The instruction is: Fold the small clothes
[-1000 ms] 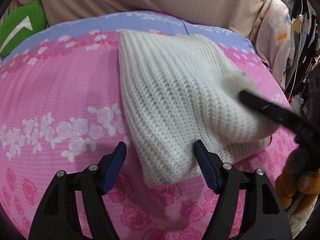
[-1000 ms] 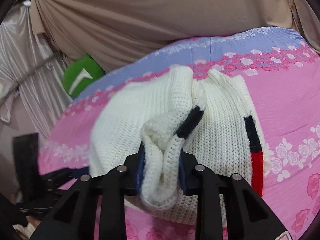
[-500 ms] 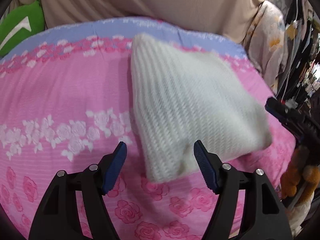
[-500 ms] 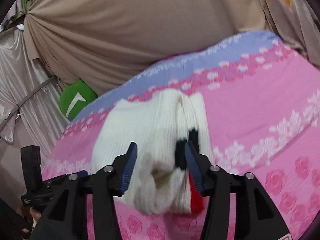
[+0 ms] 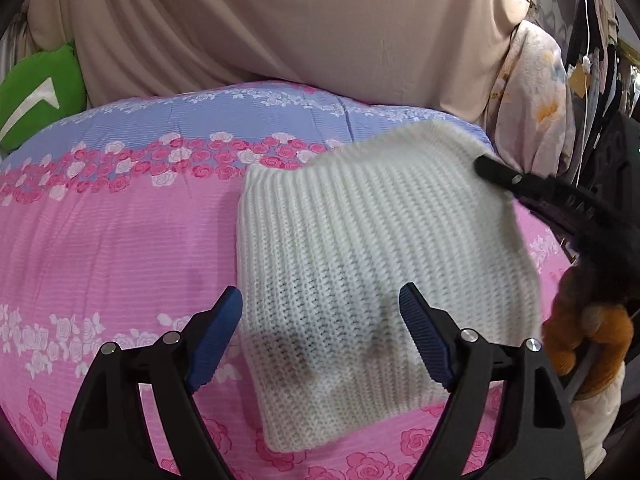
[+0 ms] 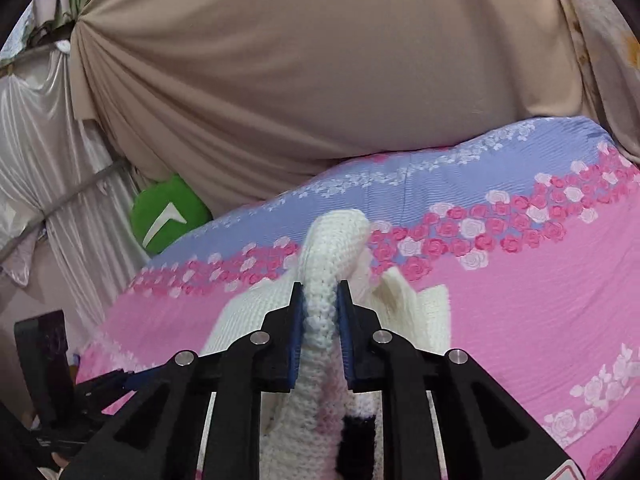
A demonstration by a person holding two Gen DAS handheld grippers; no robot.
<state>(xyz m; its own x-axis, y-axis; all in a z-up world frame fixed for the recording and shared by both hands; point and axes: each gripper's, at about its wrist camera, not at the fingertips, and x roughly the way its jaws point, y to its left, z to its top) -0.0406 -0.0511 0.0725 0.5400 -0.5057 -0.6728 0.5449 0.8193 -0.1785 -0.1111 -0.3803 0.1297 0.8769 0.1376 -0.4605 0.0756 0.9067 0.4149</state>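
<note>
Nearest, the right hand-held gripper is closing on a bunched fold of the white knit garment, pads pressing the wool. The left hand-held gripper hangs over the near edge with jaws opening, nothing between them (so the right is the engaged one). The garment lies on the bed, long axis running away towards the far right.

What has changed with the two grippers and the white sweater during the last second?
The right gripper let go, then is closing again on a fold of the white knit sweater, lifting it. The left gripper is opening wider, holding nothing. The sweater's body remains on the pink floral bedspread.
</note>
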